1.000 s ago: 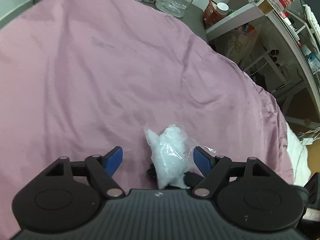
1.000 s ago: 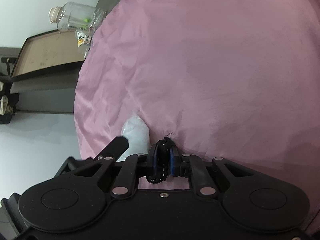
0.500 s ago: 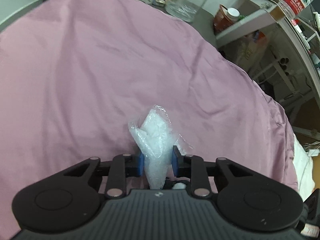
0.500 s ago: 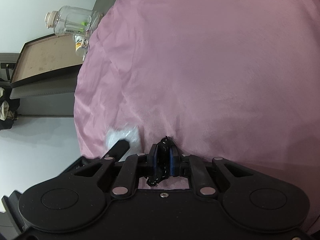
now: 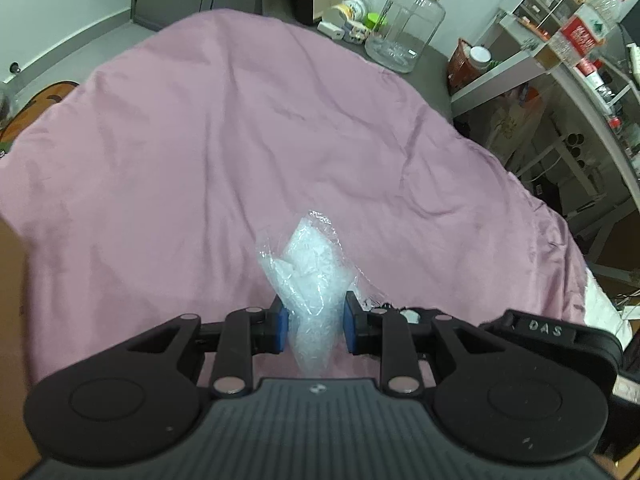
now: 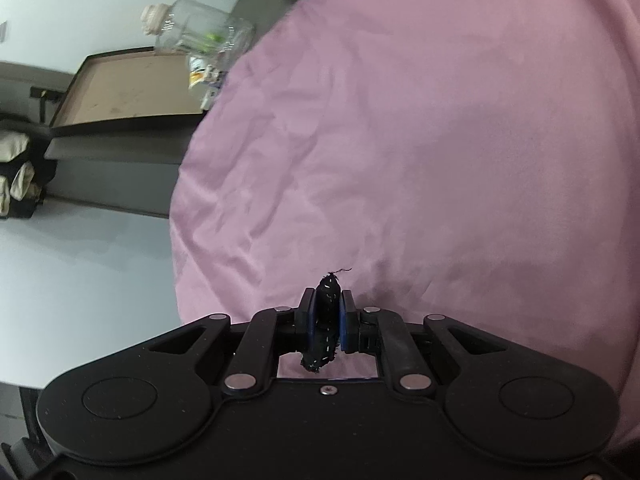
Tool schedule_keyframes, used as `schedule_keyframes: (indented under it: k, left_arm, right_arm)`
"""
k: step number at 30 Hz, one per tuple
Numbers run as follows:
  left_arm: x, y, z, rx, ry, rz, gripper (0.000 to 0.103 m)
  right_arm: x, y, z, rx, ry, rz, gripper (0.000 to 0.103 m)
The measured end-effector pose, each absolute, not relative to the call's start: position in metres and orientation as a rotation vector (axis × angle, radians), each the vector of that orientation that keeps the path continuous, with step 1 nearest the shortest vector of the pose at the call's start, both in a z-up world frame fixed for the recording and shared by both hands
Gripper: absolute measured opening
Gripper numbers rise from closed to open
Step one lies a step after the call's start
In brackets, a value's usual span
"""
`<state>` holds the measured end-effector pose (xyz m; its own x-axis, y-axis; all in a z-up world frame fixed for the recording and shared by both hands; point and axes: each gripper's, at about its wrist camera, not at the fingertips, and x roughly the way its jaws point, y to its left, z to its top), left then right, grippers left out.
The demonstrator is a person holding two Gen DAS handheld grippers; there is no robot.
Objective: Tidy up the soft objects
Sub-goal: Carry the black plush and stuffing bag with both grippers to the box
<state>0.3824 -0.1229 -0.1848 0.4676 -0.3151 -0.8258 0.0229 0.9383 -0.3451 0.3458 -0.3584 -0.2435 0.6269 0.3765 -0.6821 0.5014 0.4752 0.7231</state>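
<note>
The left gripper [image 5: 312,322] is clamped on a clear plastic bag [image 5: 308,276] of white, fluffy filling. The blue pads [image 5: 282,326] pinch the bag at its narrowed lower part, and the fuller top stands up beyond the fingertips, clear of the pink bedspread [image 5: 200,140]. Judged by its look, the bag is very light, soft and easily crushed. The film appears slick and crinkled, so a hold on loose film alone could slip; the gathered neck where it is now pinched seems the sounder place.

The right gripper [image 6: 327,316] is closed tight on a small black cord-like item [image 6: 326,320] with pale flecks. A frayed thread shows at its far end, and a short end hangs on the near side of the pads. It appears limp and nearly weightless, and it is held about mid-length.

The bedspread lies wrinkled but bare ahead of both grippers, and nothing obstructs a set-down there. At the far right, a large clear jar [image 5: 406,26] and small containers stand on a dark surface beside the bed. White shelving [image 5: 560,60] with bottles stands further right. All are well apart from the held items.
</note>
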Motion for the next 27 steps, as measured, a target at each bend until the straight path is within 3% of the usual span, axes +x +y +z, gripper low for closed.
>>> schedule_keyframes:
  k: [27]
  left_arm:
    - [0.248,-0.022,-0.095,-0.381,1.020,-0.081,0.026]
  right_arm:
    - [0.263,-0.252,-0.110,0.766,0.913,0.140,0.011]
